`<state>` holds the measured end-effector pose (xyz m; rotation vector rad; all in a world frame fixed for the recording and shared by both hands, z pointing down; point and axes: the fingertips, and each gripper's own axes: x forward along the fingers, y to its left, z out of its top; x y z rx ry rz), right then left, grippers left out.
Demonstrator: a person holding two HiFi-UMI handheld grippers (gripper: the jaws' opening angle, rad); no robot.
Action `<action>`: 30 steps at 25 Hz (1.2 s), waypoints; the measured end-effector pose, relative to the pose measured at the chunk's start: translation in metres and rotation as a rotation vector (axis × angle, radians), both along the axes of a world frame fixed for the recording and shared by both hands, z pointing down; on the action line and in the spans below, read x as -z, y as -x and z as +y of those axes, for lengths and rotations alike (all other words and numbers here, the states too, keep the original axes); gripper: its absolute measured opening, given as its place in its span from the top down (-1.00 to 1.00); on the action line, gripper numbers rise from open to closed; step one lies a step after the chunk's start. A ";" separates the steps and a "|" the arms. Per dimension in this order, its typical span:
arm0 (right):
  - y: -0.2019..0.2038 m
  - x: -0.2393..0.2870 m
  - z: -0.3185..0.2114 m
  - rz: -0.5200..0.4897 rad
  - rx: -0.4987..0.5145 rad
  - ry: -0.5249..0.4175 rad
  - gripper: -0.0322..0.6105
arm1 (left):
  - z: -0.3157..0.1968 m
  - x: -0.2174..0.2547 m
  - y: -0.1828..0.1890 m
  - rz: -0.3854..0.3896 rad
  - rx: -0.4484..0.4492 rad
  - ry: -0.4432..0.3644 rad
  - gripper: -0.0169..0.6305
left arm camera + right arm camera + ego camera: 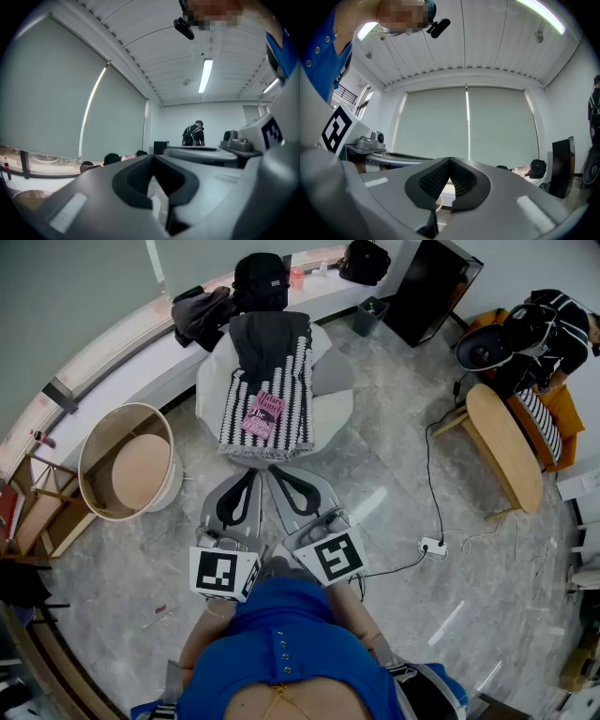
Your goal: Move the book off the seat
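A pink book (263, 412) lies on a black-and-white striped throw (274, 407) draped over the white seat (333, 399). Both grippers hover side by side in front of the seat, short of the throw's fringe. My left gripper (252, 472) is shut and empty, and so is my right gripper (272, 471). In the left gripper view the left gripper's tips (153, 158) meet, with the far wall beyond. The right gripper's tips (449, 161) also touch, facing a window blind. The book shows in neither gripper view.
A round wooden basket (127, 461) stands left of the seat. A wooden side table (504, 444) and an orange chair (555, 418) are at the right, with a cable and power strip (431, 546) on the marble floor. Bags and clothes lie on the curved sill (112, 348).
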<state>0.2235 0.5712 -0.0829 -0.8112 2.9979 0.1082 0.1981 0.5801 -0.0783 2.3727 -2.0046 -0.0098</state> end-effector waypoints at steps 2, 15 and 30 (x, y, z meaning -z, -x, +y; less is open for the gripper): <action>-0.001 -0.002 0.002 0.002 0.004 0.000 0.90 | 0.002 -0.003 0.000 0.006 0.006 0.000 0.94; 0.002 -0.008 -0.026 -0.067 -0.047 0.066 0.90 | -0.015 -0.019 0.017 0.053 -0.010 0.018 0.94; 0.075 -0.018 -0.181 -0.060 -0.187 0.097 0.90 | -0.163 -0.026 0.117 0.081 -0.073 0.018 0.94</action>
